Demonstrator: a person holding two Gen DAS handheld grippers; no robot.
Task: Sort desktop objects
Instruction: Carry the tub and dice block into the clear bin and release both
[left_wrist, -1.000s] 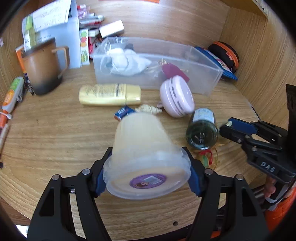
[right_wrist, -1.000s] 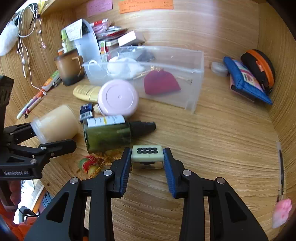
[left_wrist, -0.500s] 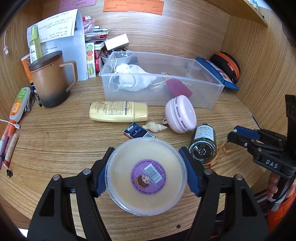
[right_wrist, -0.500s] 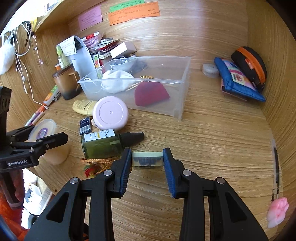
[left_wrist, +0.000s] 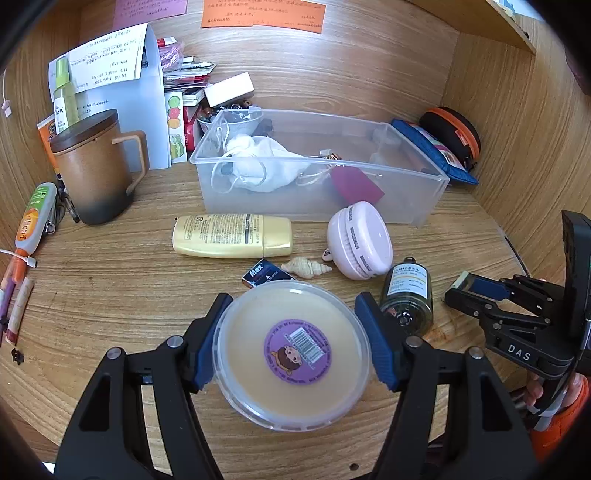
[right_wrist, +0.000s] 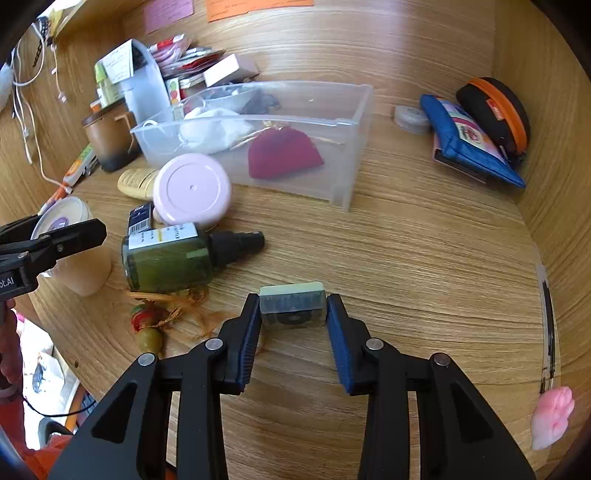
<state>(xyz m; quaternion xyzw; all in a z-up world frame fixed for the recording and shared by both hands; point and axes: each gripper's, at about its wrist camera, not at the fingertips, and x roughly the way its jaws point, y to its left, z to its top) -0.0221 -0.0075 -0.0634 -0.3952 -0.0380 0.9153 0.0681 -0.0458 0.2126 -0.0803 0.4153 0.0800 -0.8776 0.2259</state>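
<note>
The right tool grips a pale green block just above the table. To its left lies a green bottle, a pink case behind it, before a clear bin. The left tool holds a cream tub.

desk: light wood-grain desktop lying under daylight | walls: matching wood-grain back panel and side panel enclosing it | notes: orange paper note and pink paper note sticking on back panel
</note>
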